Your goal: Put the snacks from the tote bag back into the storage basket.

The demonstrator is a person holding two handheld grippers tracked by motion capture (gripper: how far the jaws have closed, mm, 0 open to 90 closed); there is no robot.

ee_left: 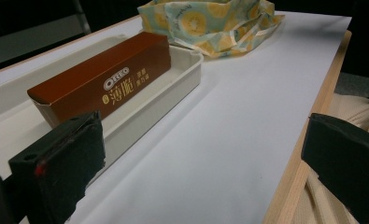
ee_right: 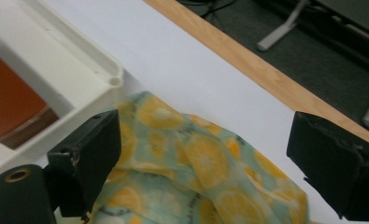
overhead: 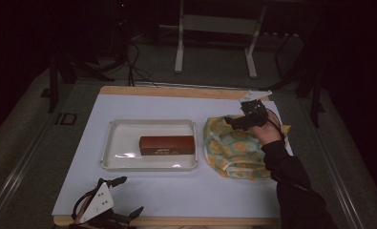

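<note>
A brown Oreo box [overhead: 167,144] [ee_left: 107,77] lies in a white tray [overhead: 114,143] [ee_left: 184,74] at the middle of the white board. To its right sits a crumpled cloth bag [overhead: 234,148] [ee_left: 210,23] [ee_right: 191,172] printed with yellow citrus slices. My right gripper [overhead: 236,119] [ee_right: 205,163] hovers open just above the bag's far left part, nothing between its jaws. My left gripper [overhead: 126,195] [ee_left: 201,158] rests open at the board's near left edge, pointing toward the tray.
The white board [overhead: 176,191] lies on a wooden table whose edge [overhead: 176,90] shows at the far side. Metal stand legs [overhead: 179,52] and cables stand on the dark floor beyond. The tray's corner [ee_right: 112,79] is close to the right gripper's left jaw.
</note>
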